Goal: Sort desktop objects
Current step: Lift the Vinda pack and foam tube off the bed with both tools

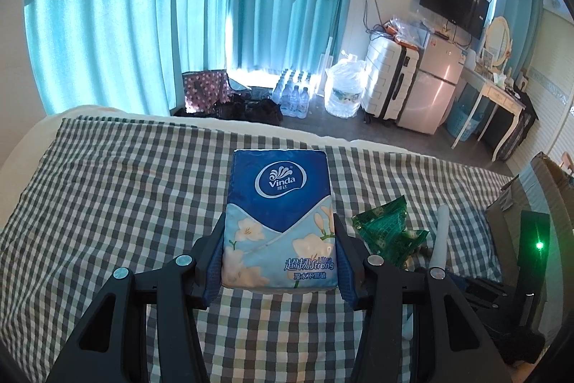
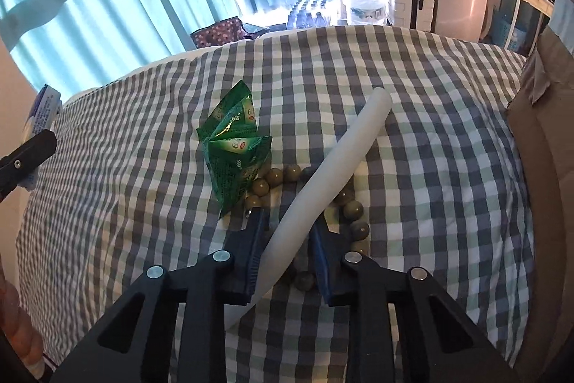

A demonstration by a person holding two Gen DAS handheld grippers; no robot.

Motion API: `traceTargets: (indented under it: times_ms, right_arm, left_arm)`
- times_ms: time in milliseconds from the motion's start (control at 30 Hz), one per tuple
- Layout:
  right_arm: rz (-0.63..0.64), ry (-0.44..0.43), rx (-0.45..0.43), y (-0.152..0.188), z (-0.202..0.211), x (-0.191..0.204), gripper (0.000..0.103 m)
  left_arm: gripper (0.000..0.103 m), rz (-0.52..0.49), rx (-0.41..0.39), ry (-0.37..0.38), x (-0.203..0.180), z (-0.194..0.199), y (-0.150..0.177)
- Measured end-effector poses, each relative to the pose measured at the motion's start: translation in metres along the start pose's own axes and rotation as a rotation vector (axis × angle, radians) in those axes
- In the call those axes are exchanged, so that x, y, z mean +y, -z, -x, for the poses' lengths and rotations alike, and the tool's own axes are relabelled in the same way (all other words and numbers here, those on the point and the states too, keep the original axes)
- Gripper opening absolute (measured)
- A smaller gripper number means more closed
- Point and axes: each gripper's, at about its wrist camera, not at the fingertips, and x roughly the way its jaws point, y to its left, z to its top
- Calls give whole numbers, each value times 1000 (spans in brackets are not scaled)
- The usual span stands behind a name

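My left gripper [image 1: 279, 241] is shut on a blue Vinda tissue pack [image 1: 280, 218] and holds it above the checked cloth [image 1: 107, 189]. My right gripper [image 2: 288, 221] is shut on a long white tube [image 2: 333, 174] that lies slanted over a string of olive-brown beads [image 2: 276, 176]. Green foil sachets [image 2: 235, 146] lie just left of the tube; they also show in the left wrist view [image 1: 389, 228], right of the tissue pack. The tissue pack and left gripper show at the left edge of the right wrist view [image 2: 41, 110].
A cardboard box [image 2: 545, 146] stands at the right edge of the cloth, also in the left wrist view [image 1: 527, 203]. Beyond the far edge are water bottles [image 1: 294, 96], a white suitcase [image 1: 385, 81] and a small fridge [image 1: 434, 85].
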Motion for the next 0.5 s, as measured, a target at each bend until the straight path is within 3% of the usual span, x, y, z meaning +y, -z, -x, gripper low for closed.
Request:
traceTargets:
  times_ms: [33,500]
  right_arm:
    - [-7,-13,1,0,2,0,6]
    - [14,-97,-145,-3,89,7,6]
  left_arm:
    - [52,-1,-11,2,0,6,-2]
    - [52,-58,-203,-10,-12,95,-22]
